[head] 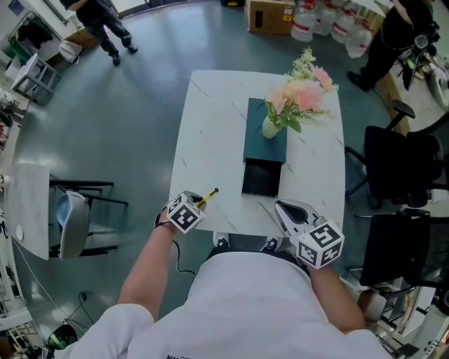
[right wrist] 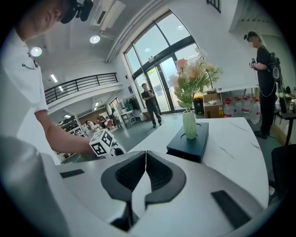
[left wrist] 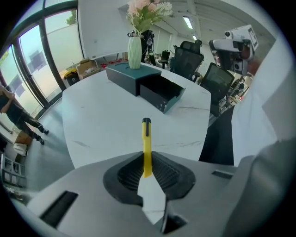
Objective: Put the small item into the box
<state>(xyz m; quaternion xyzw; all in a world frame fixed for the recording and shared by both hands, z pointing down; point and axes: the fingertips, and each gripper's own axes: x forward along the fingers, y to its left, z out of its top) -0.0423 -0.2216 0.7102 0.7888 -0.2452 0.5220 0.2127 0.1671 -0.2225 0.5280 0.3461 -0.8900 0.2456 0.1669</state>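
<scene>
A slim yellow item with a black tip [head: 208,198] [left wrist: 146,146] sticks out of my left gripper [head: 198,204] [left wrist: 146,167], whose pads are shut on its lower end above the white table's [head: 210,133] near left edge. The dark teal box [head: 266,137] [left wrist: 132,76] [right wrist: 190,143] lies mid-table with its black drawer [head: 261,178] [left wrist: 162,94] pulled open toward me. A pale vase of pink flowers [head: 270,127] [left wrist: 134,51] [right wrist: 189,124] stands on the box's lid. My right gripper [head: 284,210] [right wrist: 145,157] hovers at the near right edge, shut with nothing in it.
Black office chairs [head: 400,168] stand right of the table, and a grey chair [head: 70,221] is at the left. Water bottles [head: 330,21] and a cardboard carton [head: 270,15] sit on the floor beyond. People stand at the far left [head: 105,28] and far right [head: 393,35].
</scene>
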